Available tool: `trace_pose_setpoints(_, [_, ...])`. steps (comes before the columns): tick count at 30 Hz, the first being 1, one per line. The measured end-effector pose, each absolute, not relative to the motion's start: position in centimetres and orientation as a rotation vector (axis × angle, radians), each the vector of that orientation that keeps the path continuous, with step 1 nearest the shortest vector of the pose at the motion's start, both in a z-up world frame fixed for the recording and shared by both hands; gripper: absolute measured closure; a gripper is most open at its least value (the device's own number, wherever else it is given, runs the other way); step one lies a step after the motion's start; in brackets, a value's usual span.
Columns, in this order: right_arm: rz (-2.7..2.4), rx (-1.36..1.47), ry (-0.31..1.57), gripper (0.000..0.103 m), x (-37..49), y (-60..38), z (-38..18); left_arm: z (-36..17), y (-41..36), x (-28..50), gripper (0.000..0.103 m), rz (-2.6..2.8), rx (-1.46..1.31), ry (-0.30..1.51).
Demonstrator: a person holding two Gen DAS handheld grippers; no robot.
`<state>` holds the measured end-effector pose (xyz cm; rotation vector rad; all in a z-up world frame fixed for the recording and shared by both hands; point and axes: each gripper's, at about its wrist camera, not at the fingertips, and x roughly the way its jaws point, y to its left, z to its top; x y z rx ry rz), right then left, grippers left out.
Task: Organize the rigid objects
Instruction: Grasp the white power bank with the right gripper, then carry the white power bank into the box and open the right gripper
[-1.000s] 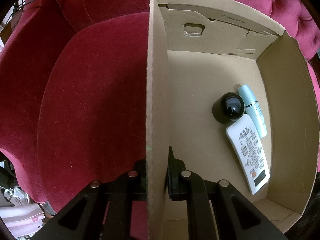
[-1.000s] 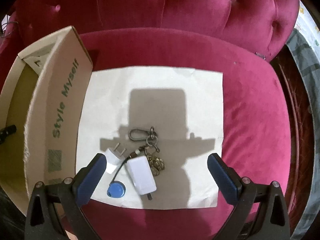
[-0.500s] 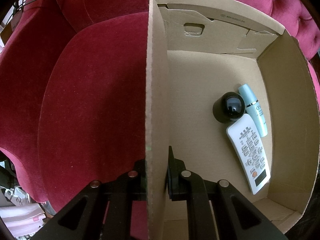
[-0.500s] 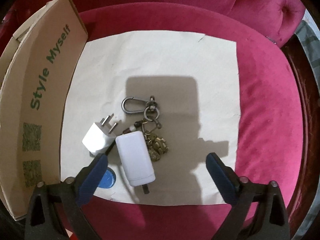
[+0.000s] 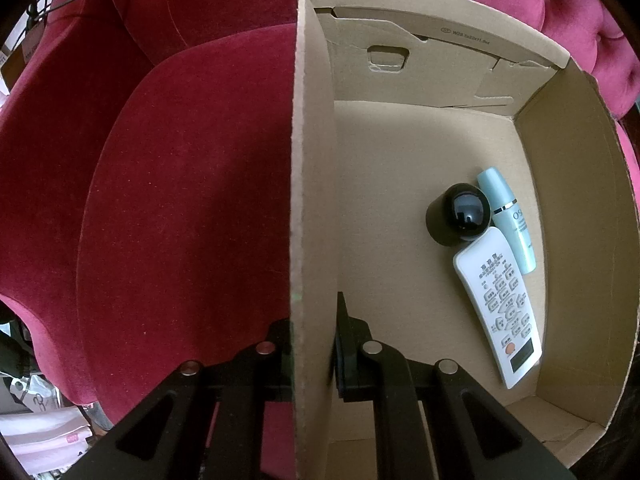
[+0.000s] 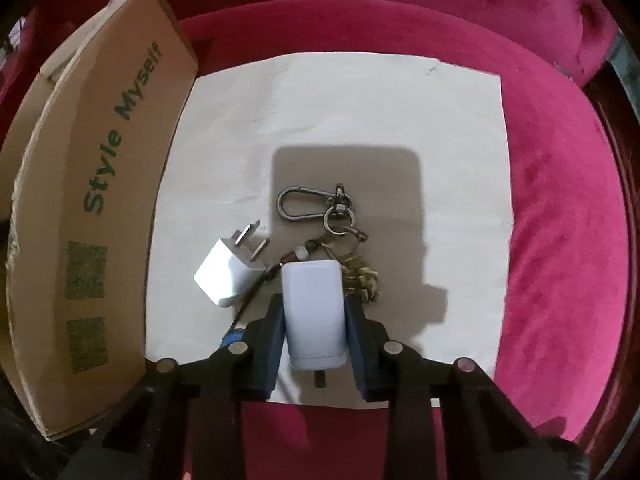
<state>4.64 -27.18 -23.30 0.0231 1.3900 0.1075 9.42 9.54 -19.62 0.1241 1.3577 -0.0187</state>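
Observation:
In the left wrist view my left gripper is shut on the near side wall of an open cardboard box, one finger inside and one outside. On the box floor lie a white remote, a black round-topped jar and a pale teal bottle. In the right wrist view my right gripper is closing on a white rectangular block, which sits between the blue pads with both pads against its sides. A white charger plug lies to its left. A keyring with a carabiner lies beyond it.
The loose items rest on a white paper sheet spread over a red velvet seat cushion. The box's printed outer wall stands along the sheet's left edge. A small blue thing peeks out beside the left pad.
The right gripper came down over the white block and its wide-open jaws closed in onto the block's sides. The left gripper and the box have not moved.

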Motion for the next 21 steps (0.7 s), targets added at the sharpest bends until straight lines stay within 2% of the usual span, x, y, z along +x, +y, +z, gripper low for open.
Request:
trace_pose_setpoints(8, [0.107, 0.034, 1.384, 0.073, 4.3, -27.3, -22.5, -19.6, 9.5, 9.4, 0.091, -0.019, 0.125, 1.358])
trace_pose_setpoints(21, [0.102, 0.046, 1.32, 0.073, 4.8, -27.4, -18.2, -19.6, 9.5, 9.4, 0.091, -0.018, 0.125, 1.357])
